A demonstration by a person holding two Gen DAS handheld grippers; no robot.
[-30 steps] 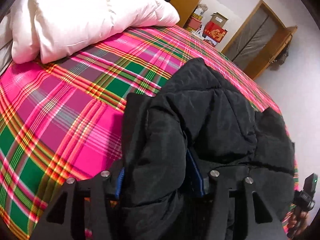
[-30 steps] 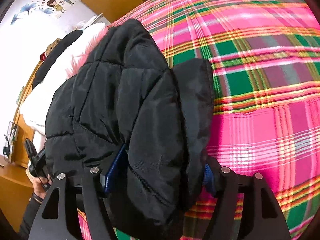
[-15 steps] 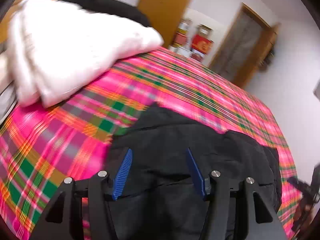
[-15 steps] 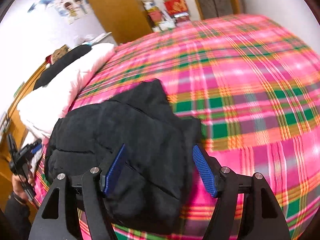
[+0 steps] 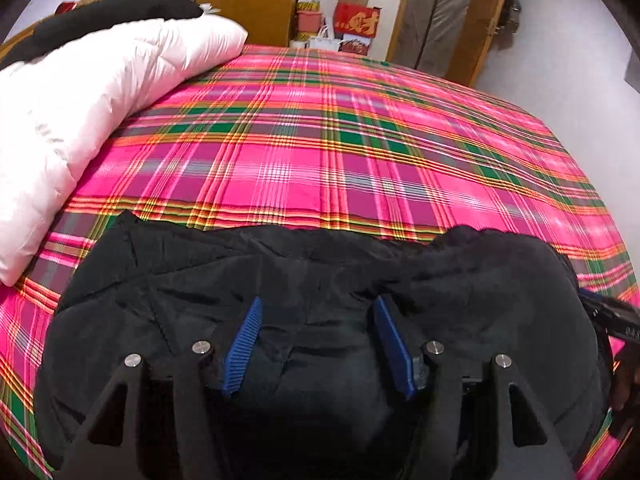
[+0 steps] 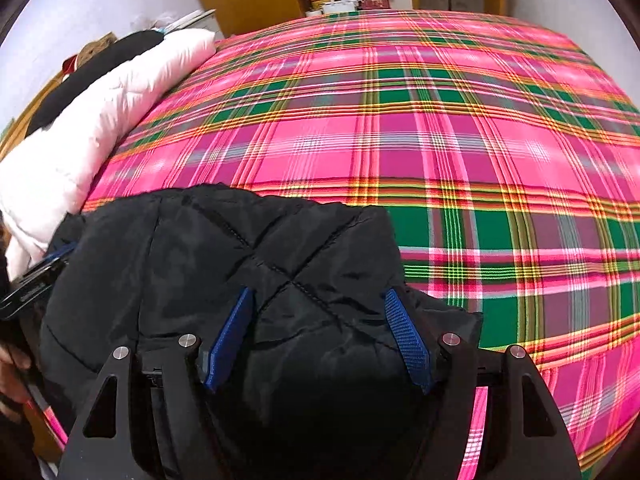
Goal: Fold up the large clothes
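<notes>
A black quilted jacket (image 5: pixel 192 280) lies folded in a low bundle on the pink plaid bedspread (image 5: pixel 320 160), near the bed's front edge. My left gripper (image 5: pixel 318 300) hovers over the jacket's left part. Its jaws are opening, and the blue pads (image 5: pixel 244 336) stand apart, clear of the cloth. In the right wrist view the jacket (image 6: pixel 240 240) fills the lower left. My right gripper (image 6: pixel 318 292) is open above its right part, pads bare. Each gripper shows at the edge of the other's view: right (image 5: pixel 616 320), left (image 6: pixel 32 284).
A white puffy duvet (image 5: pixel 80 100) with a dark garment on top lies along the bed's left side. Beyond the bed stand a wooden wardrobe (image 5: pixel 244 0), stacked boxes (image 5: pixel 352 12) and a door (image 5: pixel 448 12). Open bedspread (image 6: pixel 440 140) stretches ahead and to the right.
A second ago the jacket was bunched up between both pairs of pads. Now it lies flat on the bed, and both grippers have drawn back and rolled level with their pads free.
</notes>
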